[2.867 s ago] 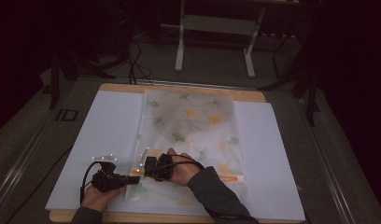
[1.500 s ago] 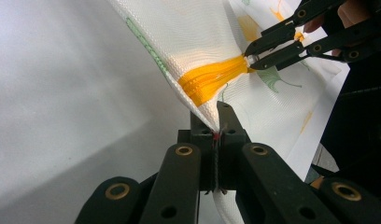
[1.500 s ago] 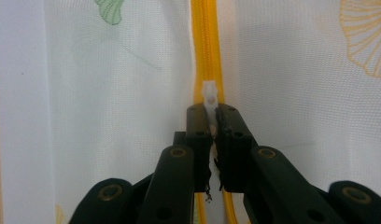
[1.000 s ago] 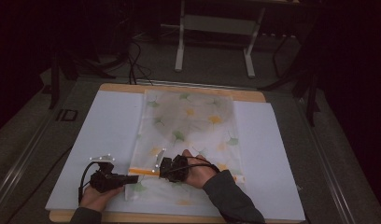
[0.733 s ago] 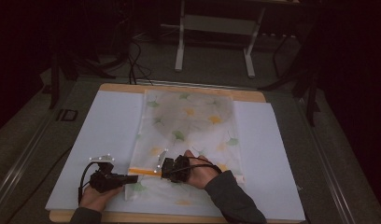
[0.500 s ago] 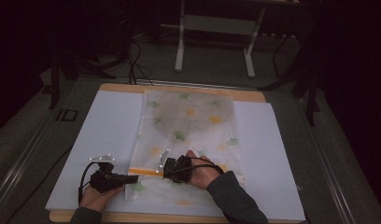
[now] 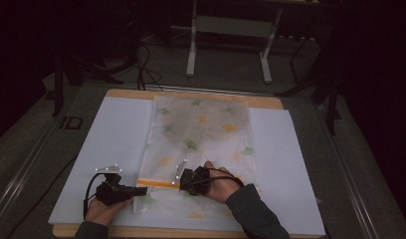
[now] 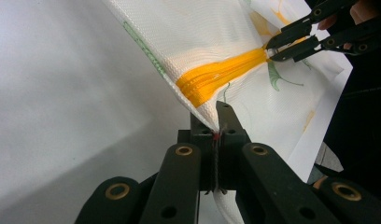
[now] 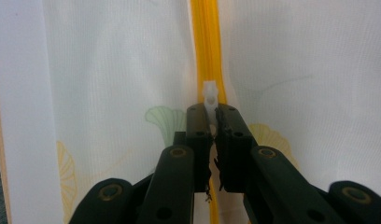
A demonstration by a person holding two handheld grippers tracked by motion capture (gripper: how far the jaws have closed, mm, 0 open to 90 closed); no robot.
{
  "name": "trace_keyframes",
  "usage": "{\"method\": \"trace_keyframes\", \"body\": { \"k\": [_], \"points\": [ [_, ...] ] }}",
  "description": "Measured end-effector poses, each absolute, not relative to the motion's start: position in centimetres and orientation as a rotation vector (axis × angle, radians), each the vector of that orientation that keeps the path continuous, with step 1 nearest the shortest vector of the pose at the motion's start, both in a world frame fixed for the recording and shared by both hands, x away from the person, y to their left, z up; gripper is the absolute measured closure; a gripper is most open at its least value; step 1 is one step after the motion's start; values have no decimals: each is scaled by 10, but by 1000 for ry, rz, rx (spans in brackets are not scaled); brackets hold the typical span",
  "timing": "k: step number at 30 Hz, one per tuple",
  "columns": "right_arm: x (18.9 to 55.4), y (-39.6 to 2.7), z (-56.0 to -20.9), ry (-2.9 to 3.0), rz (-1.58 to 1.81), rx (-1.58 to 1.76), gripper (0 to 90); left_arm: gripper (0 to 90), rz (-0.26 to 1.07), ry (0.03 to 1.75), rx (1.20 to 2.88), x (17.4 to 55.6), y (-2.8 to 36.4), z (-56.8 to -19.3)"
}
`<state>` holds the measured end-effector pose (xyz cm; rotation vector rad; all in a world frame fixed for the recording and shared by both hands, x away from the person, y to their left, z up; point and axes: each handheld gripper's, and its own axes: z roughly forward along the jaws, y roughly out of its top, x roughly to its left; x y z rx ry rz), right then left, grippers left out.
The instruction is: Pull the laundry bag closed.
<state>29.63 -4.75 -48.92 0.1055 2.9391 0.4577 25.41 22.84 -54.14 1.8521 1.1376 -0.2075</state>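
Left gripper [image 8: 215, 133]: pinching the pouch [image 7: 201, 129] corner — near-left on the bench [image 7: 290, 159].
Right gripper [image 9: 212, 122]: clamping the white zipper pull [image 9: 210, 99] — on the orange zipper [image 8: 221, 74].

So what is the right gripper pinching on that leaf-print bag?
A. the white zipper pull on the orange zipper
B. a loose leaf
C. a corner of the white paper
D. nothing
A: the right gripper is shut on the white zipper pull, on the orange zipper.
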Motion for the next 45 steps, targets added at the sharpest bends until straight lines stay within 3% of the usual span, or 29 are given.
{"method": "trace_keyframes", "body": {
  "k": [45],
  "points": [
    [299,-98,-487,2935,396,208,846,889,-205,1147,1843,253,231,-541]
  ]
}}
